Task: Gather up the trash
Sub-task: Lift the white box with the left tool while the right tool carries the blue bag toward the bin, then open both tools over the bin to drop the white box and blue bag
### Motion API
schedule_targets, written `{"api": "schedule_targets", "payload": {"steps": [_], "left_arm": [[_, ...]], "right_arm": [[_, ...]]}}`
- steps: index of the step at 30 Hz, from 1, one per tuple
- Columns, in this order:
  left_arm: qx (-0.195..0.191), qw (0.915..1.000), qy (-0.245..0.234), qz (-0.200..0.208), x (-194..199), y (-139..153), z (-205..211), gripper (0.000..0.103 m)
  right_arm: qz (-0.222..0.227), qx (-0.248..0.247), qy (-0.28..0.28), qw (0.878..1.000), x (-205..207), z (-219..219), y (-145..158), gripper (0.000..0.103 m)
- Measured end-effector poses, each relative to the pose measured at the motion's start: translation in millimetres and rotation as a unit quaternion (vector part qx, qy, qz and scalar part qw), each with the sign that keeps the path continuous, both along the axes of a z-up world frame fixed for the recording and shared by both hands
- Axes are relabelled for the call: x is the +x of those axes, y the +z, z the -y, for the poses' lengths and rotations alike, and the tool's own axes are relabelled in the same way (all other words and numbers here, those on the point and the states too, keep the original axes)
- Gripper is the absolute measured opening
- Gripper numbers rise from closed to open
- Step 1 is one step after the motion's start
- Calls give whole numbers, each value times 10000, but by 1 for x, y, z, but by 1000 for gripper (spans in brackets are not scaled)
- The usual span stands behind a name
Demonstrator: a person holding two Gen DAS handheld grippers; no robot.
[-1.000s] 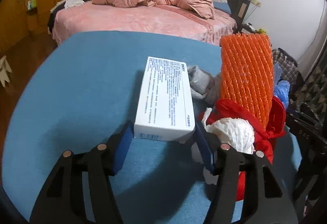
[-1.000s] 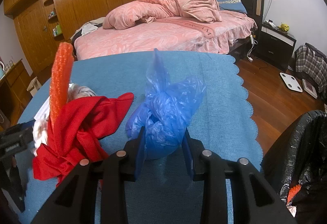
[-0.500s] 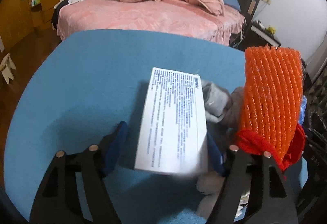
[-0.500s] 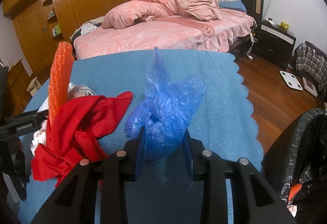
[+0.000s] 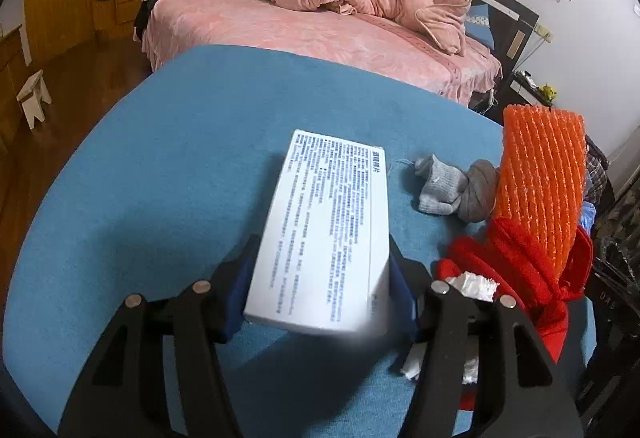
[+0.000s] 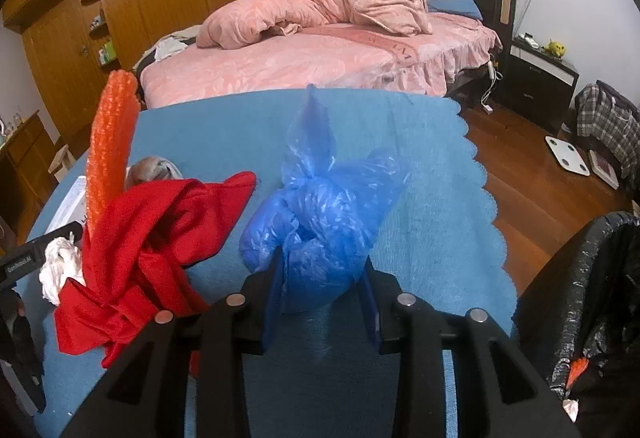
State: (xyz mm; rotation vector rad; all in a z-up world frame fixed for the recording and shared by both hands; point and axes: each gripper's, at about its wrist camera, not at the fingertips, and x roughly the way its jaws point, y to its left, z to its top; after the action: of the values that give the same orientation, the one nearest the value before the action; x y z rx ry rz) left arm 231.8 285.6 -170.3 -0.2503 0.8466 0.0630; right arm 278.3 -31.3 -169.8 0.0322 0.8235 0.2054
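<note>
My left gripper [image 5: 320, 286] is shut on a white printed box [image 5: 328, 234] and holds it above the blue tablecloth [image 5: 160, 166]. My right gripper [image 6: 320, 290] is shut on a knotted blue plastic bag [image 6: 320, 214] over the cloth. A red cloth [image 6: 148, 250] with orange foam netting [image 6: 110, 142] standing in it and crumpled white tissue [image 6: 56, 270] lies to the left of the bag. In the left wrist view the red cloth [image 5: 516, 262], the netting [image 5: 540, 182] and the tissue [image 5: 472, 282] lie right of the box.
A grey sock [image 5: 456, 190] lies on the cloth beyond the box. A bin with a black liner [image 6: 592, 302] stands off the table's right edge and holds some trash. A pink bed [image 6: 320, 50] is behind the table. A scale [image 6: 568, 154] lies on the wood floor.
My left gripper has closed on the white box and lifted it off the cloth. The right gripper has kept its hold on the blue bag and has barely moved.
</note>
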Motion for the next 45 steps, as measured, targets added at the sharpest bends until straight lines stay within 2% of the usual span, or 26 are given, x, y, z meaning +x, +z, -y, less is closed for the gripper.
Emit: {"api": "schedule_targets", "payload": {"steps": [5,11,15,18,22,33,39,45], "left_arm": [[-25,9998,53,202,-5,12,1,57],[117,9967,118,798,-21,51,5,57],[148,9945,85,1035,-32,73,15,57],[359,9927,-25,1152,-44,87,33,57],[491,9913,-238,1201,-60,100,64,57],[340,9890,-712,1255,-99,109,155,57],[333,9825,-1237,1350,-112,114,219,57],[112,9731,-1912,1277,-116,106,286,57]], "right_arm": [[65,154,33,9999,-2,4,2,33],[459,388,2,9982,-20,17,24,30],[627,555,-1,9965,-33,28,40,30],[773,602,21,9952,-48,36,54,30],[895,604,15,9942,-69,49,70,29],[1129,532,-449,9912,-131,113,104,29],[1138,230,-880,9893,-156,165,108,29],[1003,85,-1384,9852,-177,219,100,29]]}}
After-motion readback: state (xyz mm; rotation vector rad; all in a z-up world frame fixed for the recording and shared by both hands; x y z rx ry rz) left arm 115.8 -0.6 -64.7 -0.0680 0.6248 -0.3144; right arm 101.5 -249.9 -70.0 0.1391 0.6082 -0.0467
